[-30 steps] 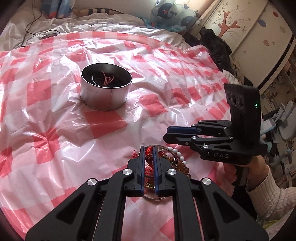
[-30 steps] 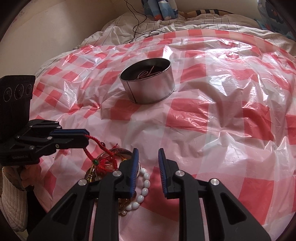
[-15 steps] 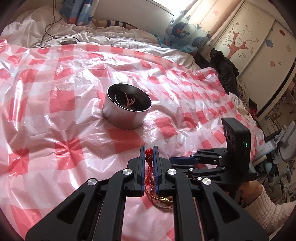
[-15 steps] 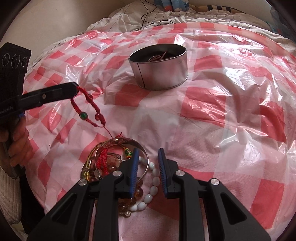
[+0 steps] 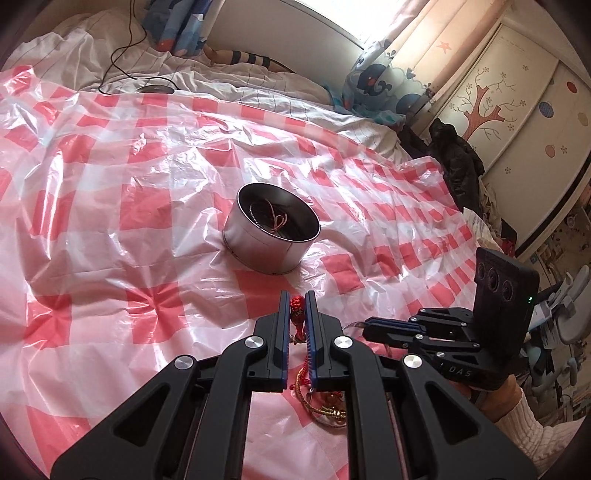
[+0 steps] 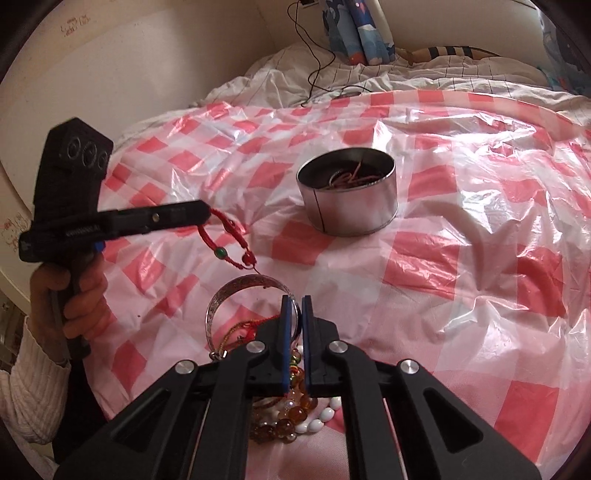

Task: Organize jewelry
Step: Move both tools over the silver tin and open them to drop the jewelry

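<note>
Red cord [image 6: 225,240] now lifted clear of pile [image 6: 258,332] by left tool [image 5: 297,314], clenched on it; right tool [image 6: 294,314] closed on bangle [image 6: 236,291], pinning tangle. Tin [image 6: 351,206] awaits beyond on bed.

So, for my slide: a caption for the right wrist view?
Left gripper lifts red cord bracelet toward round metal tin; right gripper clamps silver bangle.

Rumpled bed [image 5: 229,79], painted wardrobe [image 5: 517,107], bright window [image 5: 373,18]
</note>
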The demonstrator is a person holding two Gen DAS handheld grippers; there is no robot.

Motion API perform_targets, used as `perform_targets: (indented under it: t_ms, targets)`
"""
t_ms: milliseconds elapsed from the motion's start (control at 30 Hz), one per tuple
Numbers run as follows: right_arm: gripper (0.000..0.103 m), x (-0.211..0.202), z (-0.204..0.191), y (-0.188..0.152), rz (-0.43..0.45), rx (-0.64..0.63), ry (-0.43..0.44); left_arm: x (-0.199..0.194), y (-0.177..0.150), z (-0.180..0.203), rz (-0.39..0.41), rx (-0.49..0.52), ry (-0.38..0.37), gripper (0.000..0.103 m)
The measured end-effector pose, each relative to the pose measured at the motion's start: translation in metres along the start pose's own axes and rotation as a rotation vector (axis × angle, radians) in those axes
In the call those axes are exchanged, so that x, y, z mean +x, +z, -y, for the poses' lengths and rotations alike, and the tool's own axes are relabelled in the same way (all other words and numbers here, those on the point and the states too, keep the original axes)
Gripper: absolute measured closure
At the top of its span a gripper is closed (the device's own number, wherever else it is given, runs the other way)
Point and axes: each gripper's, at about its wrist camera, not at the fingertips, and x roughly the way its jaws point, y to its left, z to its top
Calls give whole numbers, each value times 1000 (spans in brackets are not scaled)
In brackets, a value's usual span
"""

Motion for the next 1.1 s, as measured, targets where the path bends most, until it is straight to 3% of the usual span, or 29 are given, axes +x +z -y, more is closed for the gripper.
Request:
perform_targets:
  t_ms: [167, 367, 567, 767, 933, 1100]
  targets:
    - [97, -21, 3, 14, 120, 21, 8, 1, 5, 6, 17, 12, -17, 96]
    - [97, -44, 21, 35, 250, 85, -55, 0, 25, 26, 62, 57, -21, 96]
    - [97, -40, 32, 57, 271, 94, -138, 14, 55, 38, 66, 113, -5, 96]
    - [97, -25, 34, 88, 290, 47, -202, 33, 85, 28, 96, 91, -36, 96]
    - [97, -7, 35, 104, 289, 2, -259, 51, 92, 9, 104, 32, -55, 96]
    - [97, 11, 41, 100, 260, -4, -281, 72, 89, -6, 72, 6, -35, 96]
